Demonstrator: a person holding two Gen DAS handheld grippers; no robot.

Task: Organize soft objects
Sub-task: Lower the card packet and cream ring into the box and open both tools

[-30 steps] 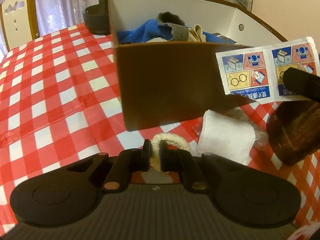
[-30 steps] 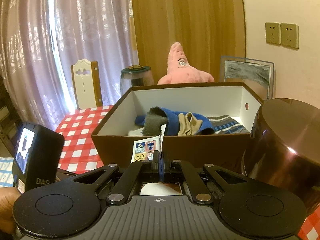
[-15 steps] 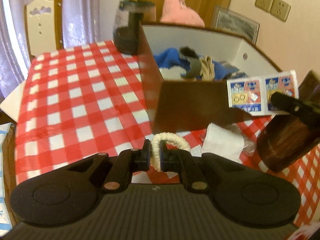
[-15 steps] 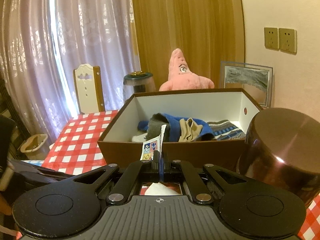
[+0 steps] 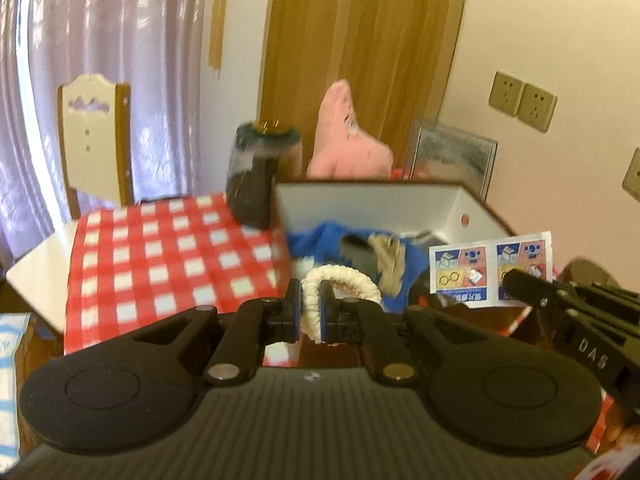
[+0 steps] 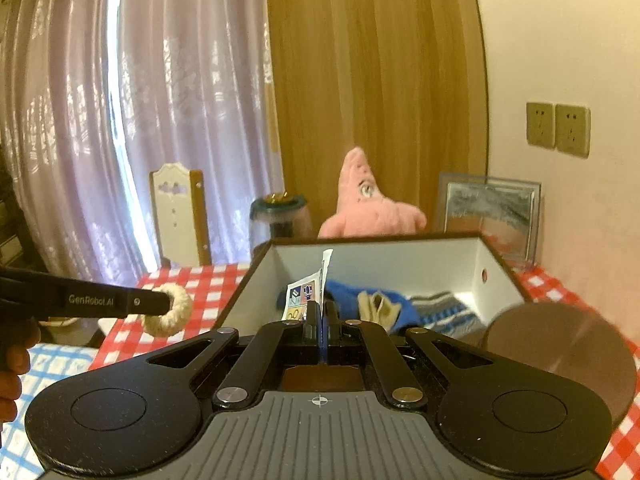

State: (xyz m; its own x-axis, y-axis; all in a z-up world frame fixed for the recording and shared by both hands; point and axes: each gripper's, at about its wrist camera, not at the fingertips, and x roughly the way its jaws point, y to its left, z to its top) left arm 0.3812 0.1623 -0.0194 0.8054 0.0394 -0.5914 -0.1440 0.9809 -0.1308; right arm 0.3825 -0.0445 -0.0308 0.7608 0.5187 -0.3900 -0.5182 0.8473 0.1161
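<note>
- Left wrist view, far left: cream-and-wood chair (image 5: pixel 94 140) stands behind the red-and-white checked tablecloth (image 5: pixel 168 256), before pale sheer curtains.
- Lower centre: left gripper (image 5: pixel 310 312) has its jaws closed on a cream fuzzy hair scrunchie (image 5: pixel 340 284); the loop stands up between the pads and curves off to the right.
- Centre: dark glass jar (image 5: pixel 260 176) with a green lid sits just beside the left corner of the brown cardboard box with white inside walls (image 5: pixel 376 200).
- Inside the box: crumpled blue cloth (image 5: pixel 320 236), a grey piece and a beige piece, heaped together.
- Behind the box: pink star-shaped plush toy (image 5: pixel 348 140) and a framed picture (image 5: pixel 452 156) leaning on the wall.
- Right: printed strip of lens-wipe sachets (image 5: pixel 490 268) hangs over the box's near right part, held at its right edge by the right gripper (image 5: pixel 516 280), seen side-on.
- Right wrist view, left: the left gripper enters from the left edge, scrunchie at its tip, above the tablecloth and left of the box.
- Centre: right gripper jaws are pressed together on the sachet strip, which stands upright, edge-on, over the box interior.
- Lower right: round brown lid-like object (image 6: pixel 560 340), blurred; cannot tell what it is.
</note>
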